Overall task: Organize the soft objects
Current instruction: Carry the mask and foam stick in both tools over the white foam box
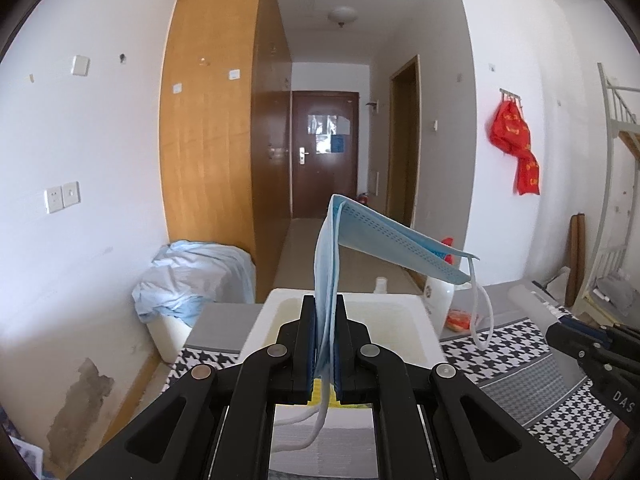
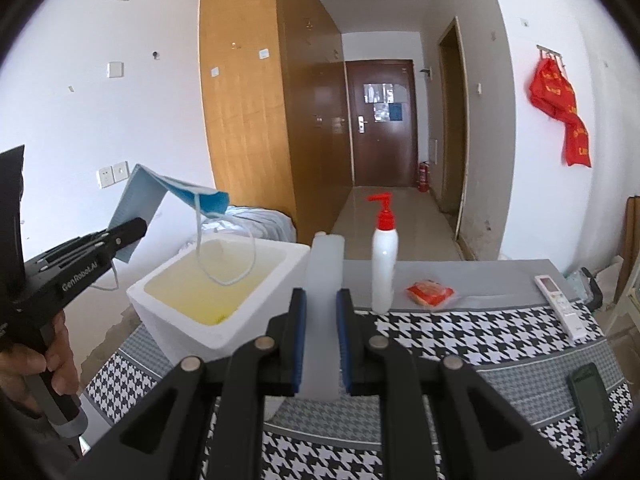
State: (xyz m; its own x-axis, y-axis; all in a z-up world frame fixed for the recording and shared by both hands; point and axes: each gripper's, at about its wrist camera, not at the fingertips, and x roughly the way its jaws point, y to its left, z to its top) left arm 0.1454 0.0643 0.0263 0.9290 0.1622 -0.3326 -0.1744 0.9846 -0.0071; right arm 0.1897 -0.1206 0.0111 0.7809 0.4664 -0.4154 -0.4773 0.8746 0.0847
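2 grippers (image 1: 324, 344) (image 2: 321, 344), both clamped.

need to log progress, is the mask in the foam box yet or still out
Out. The left gripper holds the blue mask above the white foam box; one ear loop hangs over its opening.

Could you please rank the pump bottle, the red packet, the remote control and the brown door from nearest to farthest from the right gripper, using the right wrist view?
From the right gripper:
1. Pump bottle, just ahead, slightly right.
2. Red packet, further right on the table; close to the bottle's distance.
3. Remote control, far right table edge.
4. Brown door, hallway end.
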